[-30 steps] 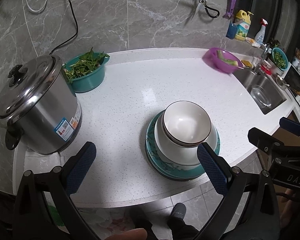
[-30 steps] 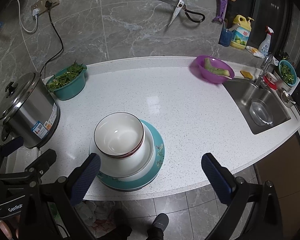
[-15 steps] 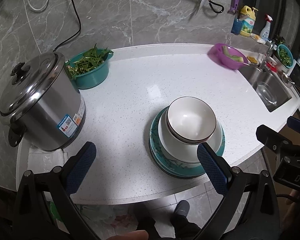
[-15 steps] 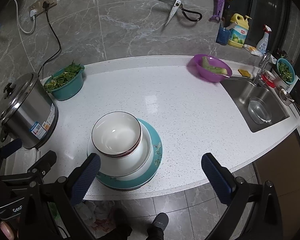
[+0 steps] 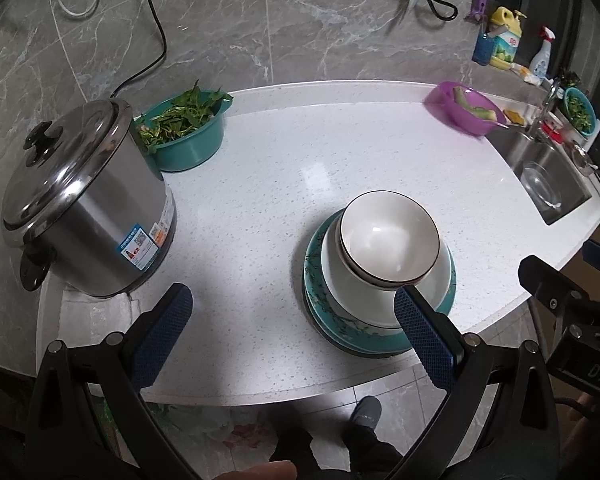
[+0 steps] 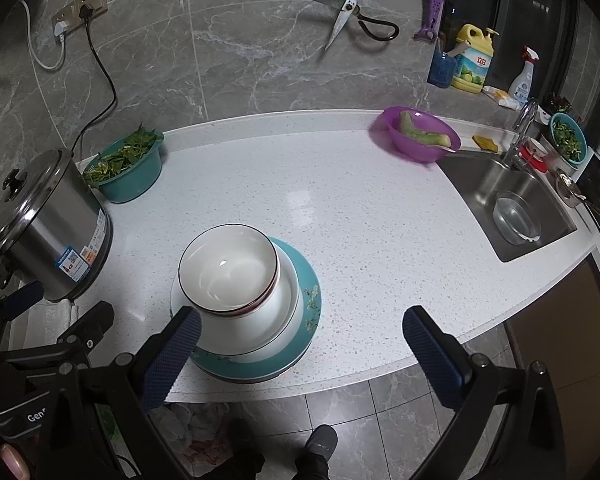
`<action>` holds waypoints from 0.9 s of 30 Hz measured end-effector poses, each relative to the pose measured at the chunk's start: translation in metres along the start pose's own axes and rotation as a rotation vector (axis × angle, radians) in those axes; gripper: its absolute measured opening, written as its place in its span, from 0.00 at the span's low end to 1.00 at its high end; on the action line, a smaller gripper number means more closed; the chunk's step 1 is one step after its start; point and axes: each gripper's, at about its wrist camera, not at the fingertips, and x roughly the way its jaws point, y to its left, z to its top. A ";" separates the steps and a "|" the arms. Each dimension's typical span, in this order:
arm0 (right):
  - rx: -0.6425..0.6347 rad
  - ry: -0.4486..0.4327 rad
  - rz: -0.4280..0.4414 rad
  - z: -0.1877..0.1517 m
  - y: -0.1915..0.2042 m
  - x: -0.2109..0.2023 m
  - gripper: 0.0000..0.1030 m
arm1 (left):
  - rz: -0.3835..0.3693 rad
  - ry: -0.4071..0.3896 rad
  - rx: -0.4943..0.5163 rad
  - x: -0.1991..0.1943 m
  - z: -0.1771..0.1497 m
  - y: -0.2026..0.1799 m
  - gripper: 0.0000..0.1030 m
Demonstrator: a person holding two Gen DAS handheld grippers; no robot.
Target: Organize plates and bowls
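Note:
A stack stands near the front edge of the white counter: white bowls with dark rims (image 5: 388, 240) (image 6: 228, 268) nested on a white plate, which lies on teal flowered plates (image 5: 320, 312) (image 6: 300, 344). My left gripper (image 5: 296, 332) hangs open, above and in front of the counter edge, with its right finger before the stack. My right gripper (image 6: 304, 354) is open too, held back over the floor, its left finger in front of the stack. Neither holds anything. The other gripper shows at the side of each view.
A steel rice cooker (image 5: 84, 200) stands at the left, with a teal bowl of greens (image 5: 184, 128) behind it. A purple bowl (image 6: 420, 136) sits by the sink (image 6: 512, 204) at the right. Bottles and scissors line the back wall. A person's feet show on the tiled floor below.
Both grippers have drawn back and up from the counter, so the stack looks a little farther off. The stack itself has not moved, and both grippers stayed open.

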 end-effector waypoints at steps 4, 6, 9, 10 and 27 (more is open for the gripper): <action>-0.003 -0.001 0.001 0.002 0.000 0.002 1.00 | -0.001 -0.003 0.006 -0.001 0.002 -0.004 0.99; -0.002 0.000 -0.002 0.002 0.000 0.002 1.00 | -0.006 0.000 0.005 -0.002 0.002 -0.005 0.99; 0.001 0.000 -0.005 0.005 -0.003 0.003 1.00 | -0.008 0.003 0.008 0.000 0.005 -0.006 0.99; 0.004 0.001 -0.008 0.005 -0.004 0.004 1.00 | -0.010 0.004 0.007 0.001 0.005 -0.006 0.99; 0.006 0.002 -0.015 0.008 -0.013 0.007 1.00 | -0.006 0.012 0.002 0.004 0.004 -0.011 0.99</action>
